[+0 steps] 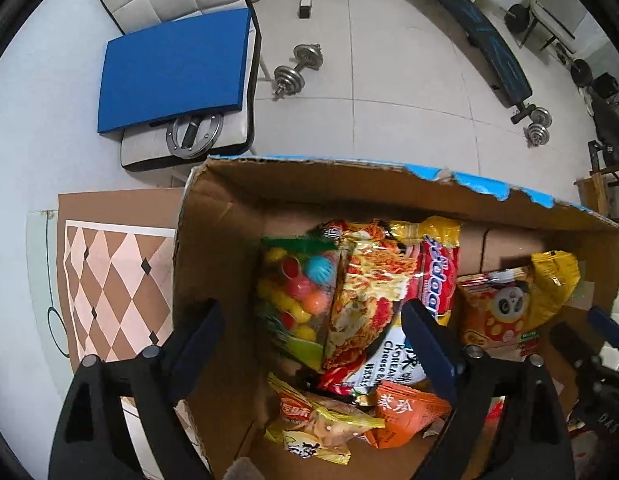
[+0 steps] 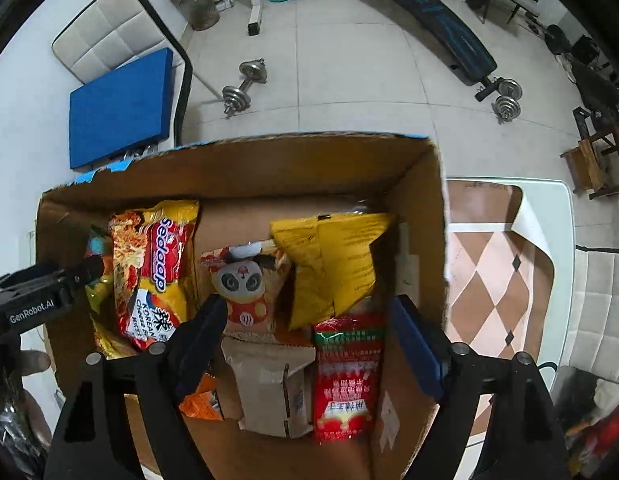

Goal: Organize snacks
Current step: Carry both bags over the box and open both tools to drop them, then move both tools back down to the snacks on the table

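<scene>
With both the left gripper (image 1: pixel 313 344) and right gripper (image 2: pixel 307 336) spread empty over the cardboard box (image 2: pixel 237 168), a descending finger may crush the Sedaap noodle packet (image 1: pixel 373 280).

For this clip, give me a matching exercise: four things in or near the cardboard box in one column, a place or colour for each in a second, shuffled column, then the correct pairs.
Column one:
1. Sedaap noodle packet
2. panda snack bag
3. red sachet
4. dumbbell

Column two:
A. on the tiled floor beyond the cardboard box
B. between the noodle packet and the plain yellow bag
C. near the box's right wall, below the yellow bag
D. next to the bag of colourful balls

Pairs: 1-D, 2-B, 3-C, 4-A
</scene>
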### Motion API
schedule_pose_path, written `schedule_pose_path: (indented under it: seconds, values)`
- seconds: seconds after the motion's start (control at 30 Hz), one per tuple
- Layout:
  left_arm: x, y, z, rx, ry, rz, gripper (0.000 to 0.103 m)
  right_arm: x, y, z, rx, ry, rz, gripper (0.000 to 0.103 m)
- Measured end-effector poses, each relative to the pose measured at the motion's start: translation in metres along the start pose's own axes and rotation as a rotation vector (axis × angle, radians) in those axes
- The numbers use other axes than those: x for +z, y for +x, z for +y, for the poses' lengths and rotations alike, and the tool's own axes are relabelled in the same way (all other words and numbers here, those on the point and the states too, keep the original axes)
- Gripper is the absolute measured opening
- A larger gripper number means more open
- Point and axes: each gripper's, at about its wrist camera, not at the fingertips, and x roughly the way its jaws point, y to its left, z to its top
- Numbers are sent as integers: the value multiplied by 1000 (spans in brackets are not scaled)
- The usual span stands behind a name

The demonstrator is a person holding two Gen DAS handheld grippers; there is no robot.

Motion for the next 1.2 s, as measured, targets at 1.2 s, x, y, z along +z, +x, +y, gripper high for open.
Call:
schedule_pose_path:
  seconds: [1.2]
  values:
    - [-197,-143,-16,-44,33,-447,91,-174,-129,6,-26,-52,-296,93]
